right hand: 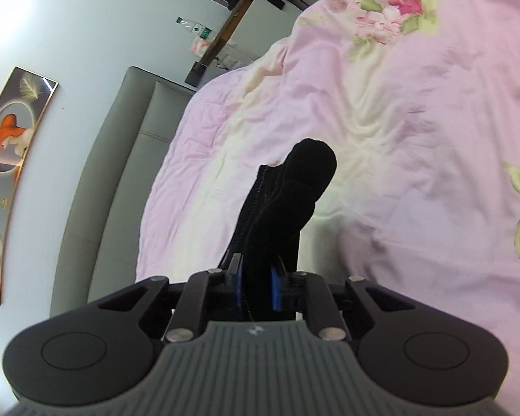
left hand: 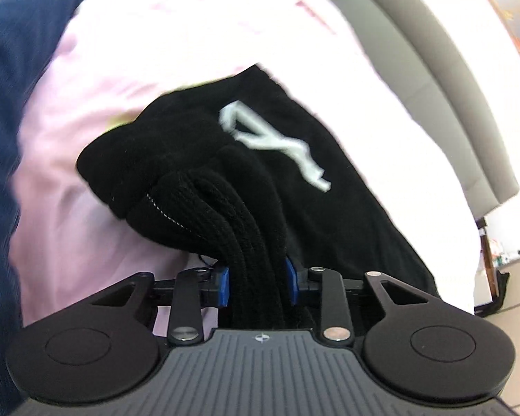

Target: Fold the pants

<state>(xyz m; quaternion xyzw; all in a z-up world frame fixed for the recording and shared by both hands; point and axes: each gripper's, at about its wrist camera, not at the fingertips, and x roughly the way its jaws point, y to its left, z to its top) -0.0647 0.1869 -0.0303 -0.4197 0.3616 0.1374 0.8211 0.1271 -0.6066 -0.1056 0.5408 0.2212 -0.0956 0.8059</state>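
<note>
The black pants carry a white logo and hang over the pink bedsheet. My left gripper is shut on a thick ribbed bunch of the pants, which fills the gap between its blue pads. In the right wrist view my right gripper is shut on another bunched part of the black pants, which sticks up past the fingers above the floral pink sheet. Both pieces are lifted off the bed.
A grey padded headboard runs along the bed's far side, also in the left wrist view. A framed picture hangs on the white wall. Dark blue fabric lies at the left edge. Tiled floor shows at the right.
</note>
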